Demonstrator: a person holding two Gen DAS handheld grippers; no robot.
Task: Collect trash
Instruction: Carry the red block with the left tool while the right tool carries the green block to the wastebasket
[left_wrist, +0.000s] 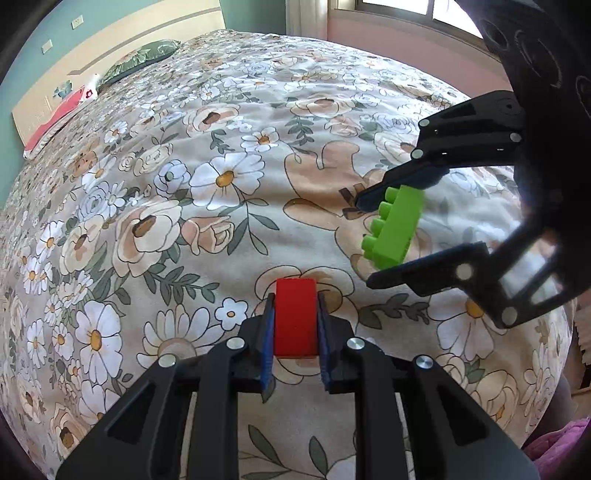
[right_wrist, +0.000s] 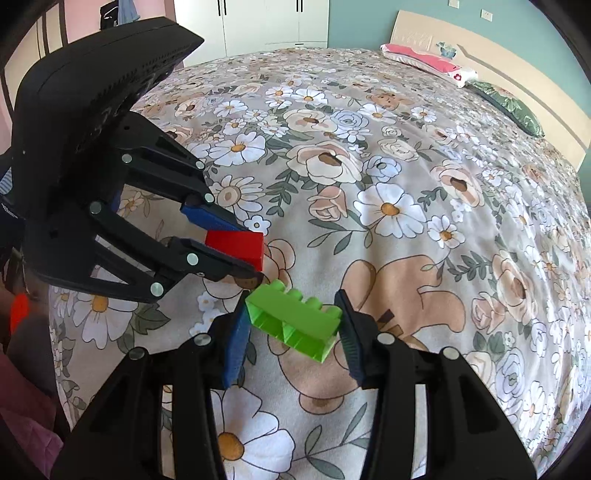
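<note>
Left gripper (left_wrist: 295, 314) clamped on red block (left_wrist: 295, 317); right gripper (right_wrist: 293, 325) at 2 o'clock, pinching green Duplo-style brick (right_wrist: 295, 323), above floral bedspread (left_wrist: 184, 184).

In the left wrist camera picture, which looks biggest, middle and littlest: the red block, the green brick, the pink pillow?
1. Red block, though it is nearest the camera.
2. Green brick, looking nearly as big.
3. Pink pillow, far away, so looking small.

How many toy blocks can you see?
2. The red block is in the left gripper; the green block is in the right gripper, both above the flowery bedspread. Others may be hidden.
</note>
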